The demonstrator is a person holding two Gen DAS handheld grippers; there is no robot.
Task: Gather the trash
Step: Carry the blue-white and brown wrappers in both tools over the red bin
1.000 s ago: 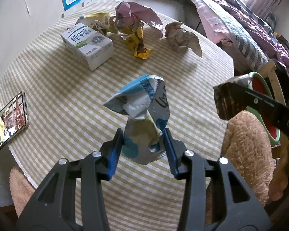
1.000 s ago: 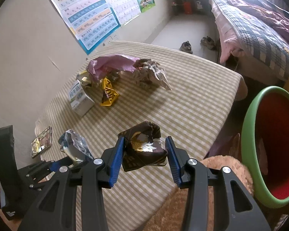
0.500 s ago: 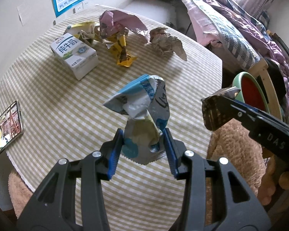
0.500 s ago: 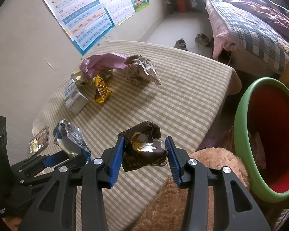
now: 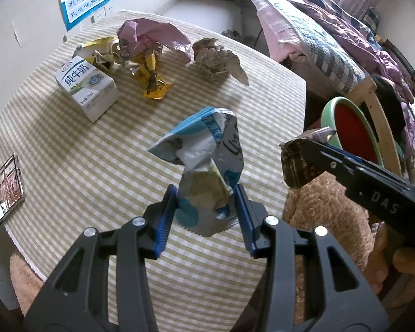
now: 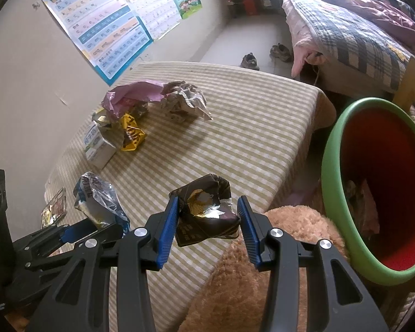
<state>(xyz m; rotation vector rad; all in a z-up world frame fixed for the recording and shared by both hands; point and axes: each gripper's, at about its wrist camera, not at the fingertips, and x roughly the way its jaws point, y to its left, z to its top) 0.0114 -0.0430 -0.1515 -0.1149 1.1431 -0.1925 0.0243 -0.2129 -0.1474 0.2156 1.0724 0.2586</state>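
Observation:
My left gripper is shut on a crumpled blue-and-silver wrapper and holds it above the striped table. My right gripper is shut on a dark brown foil wrapper, held over the table's near edge, left of the green bin with a red inside. The bin also shows in the left wrist view, with the right gripper and its brown wrapper in front of it. On the table lie a milk carton, a yellow wrapper, a pink bag and crumpled paper.
A phone lies at the table's left edge. A tan plush seat sits below the right gripper, next to the bin. A bed stands at the far right, with shoes on the floor beside it.
Both grippers have moved away from the table toward the bin with their wrappers still held. The bin looms larger in the right wrist view. The table trash has not moved.

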